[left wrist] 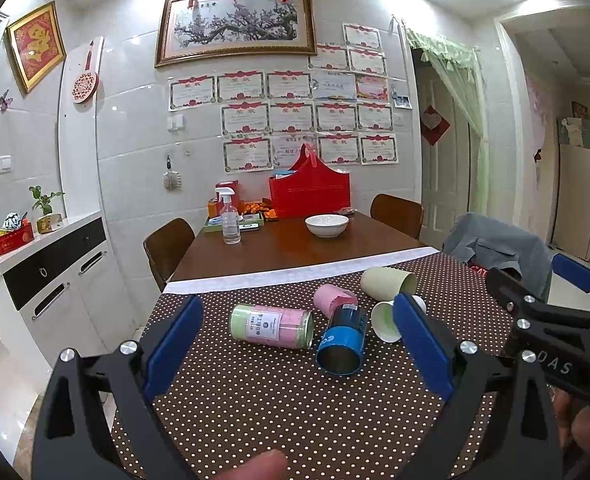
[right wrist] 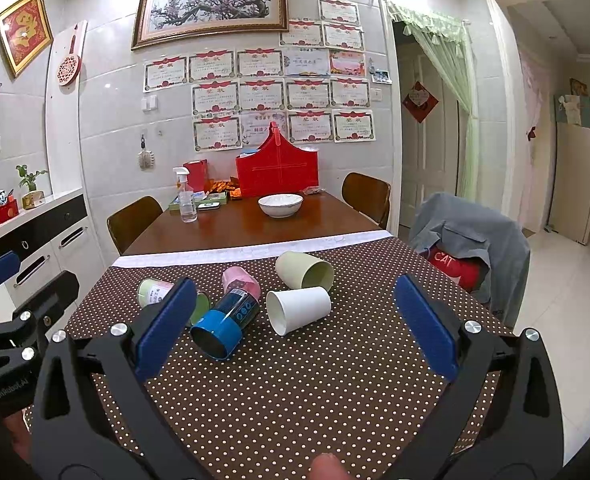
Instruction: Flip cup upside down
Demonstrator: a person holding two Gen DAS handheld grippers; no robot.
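Several cups lie on their sides on the polka-dot cloth [right wrist: 295, 380]: a white paper cup [right wrist: 299, 309] [left wrist: 385, 320], a pale green cup [right wrist: 305, 271] [left wrist: 389, 280], a pink cup [right wrist: 241, 280] [left wrist: 333, 298], a blue tin [right wrist: 225, 328] [left wrist: 343, 340] and a pink-and-green labelled jar [left wrist: 273, 326] [right wrist: 155, 291]. My left gripper [left wrist: 299, 348] is open and empty, short of the jar and tin. My right gripper [right wrist: 293, 328] is open and empty, short of the white cup and tin. Each gripper shows at the edge of the other's view.
Beyond the cloth the wooden table [right wrist: 247, 226] holds a white bowl [right wrist: 281, 205], a spray bottle [right wrist: 187, 200] and a red basket [right wrist: 277, 172]. Wooden chairs stand at both sides. A chair draped with a grey jacket [right wrist: 471, 240] stands at the right edge.
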